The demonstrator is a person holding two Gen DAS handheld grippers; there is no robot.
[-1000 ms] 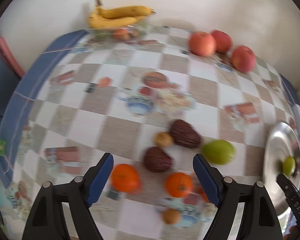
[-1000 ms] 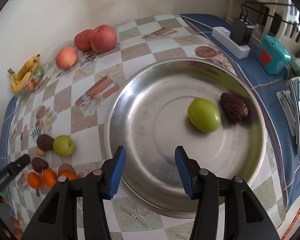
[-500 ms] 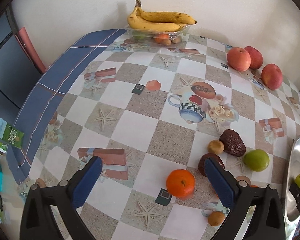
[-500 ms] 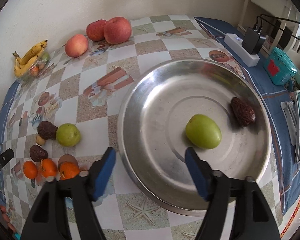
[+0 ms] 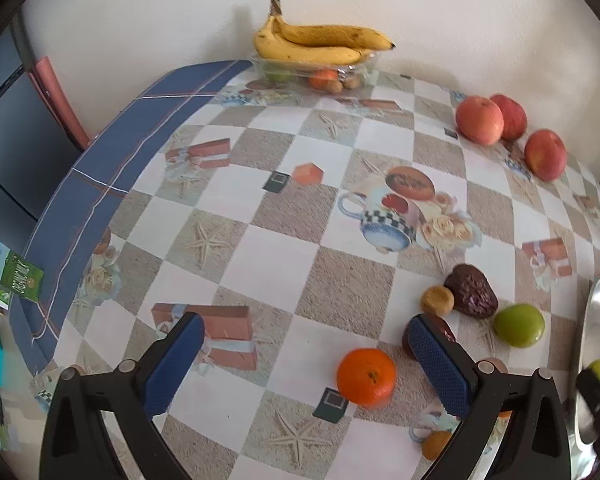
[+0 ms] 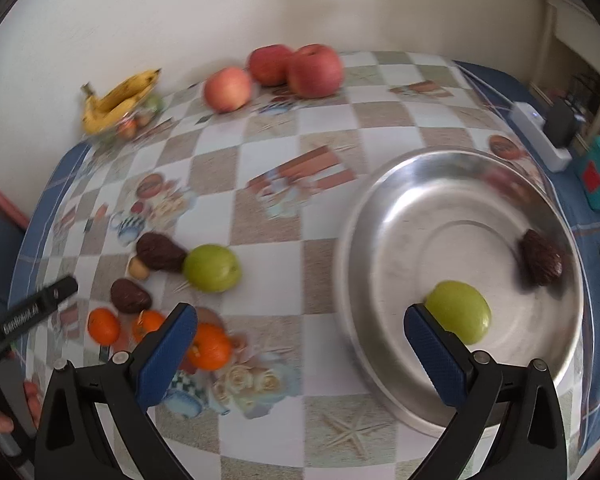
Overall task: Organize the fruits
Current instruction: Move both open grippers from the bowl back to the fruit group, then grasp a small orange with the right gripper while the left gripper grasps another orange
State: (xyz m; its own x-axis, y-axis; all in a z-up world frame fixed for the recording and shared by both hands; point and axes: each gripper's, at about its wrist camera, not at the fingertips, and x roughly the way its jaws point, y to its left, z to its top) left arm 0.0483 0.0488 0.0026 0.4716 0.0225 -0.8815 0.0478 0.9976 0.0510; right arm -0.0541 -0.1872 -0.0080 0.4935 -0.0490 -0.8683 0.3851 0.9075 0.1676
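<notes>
A steel bowl (image 6: 396, 216) on the right holds a green fruit (image 6: 458, 311) and a dark wrinkled fruit (image 6: 541, 259). Left of it on the checked tablecloth lie a green fruit (image 6: 212, 268), two dark wrinkled fruits (image 6: 159, 253) (image 6: 130, 296), a small tan fruit (image 6: 139, 268) and several oranges (image 6: 209, 347). My right gripper (image 6: 300, 344) hangs open and empty above the cloth between the oranges and the bowl. My left gripper (image 5: 306, 360) is open and empty too, with an orange (image 5: 366, 377) just inside its right finger. The same green fruit (image 5: 519, 325) and dark fruit (image 5: 471, 290) lie beyond.
Bananas (image 5: 320, 42) rest on a clear tray of small fruit at the back wall. Three red apples (image 5: 480, 120) sit at the back right. A power strip (image 6: 540, 136) and a teal box (image 6: 598, 180) lie right of the bowl. The table edge drops off at the left.
Both grippers have opened wider and pulled back. The right view has swung left from the bowl toward the loose fruit; the left view has swung left, away from the fruit cluster.
</notes>
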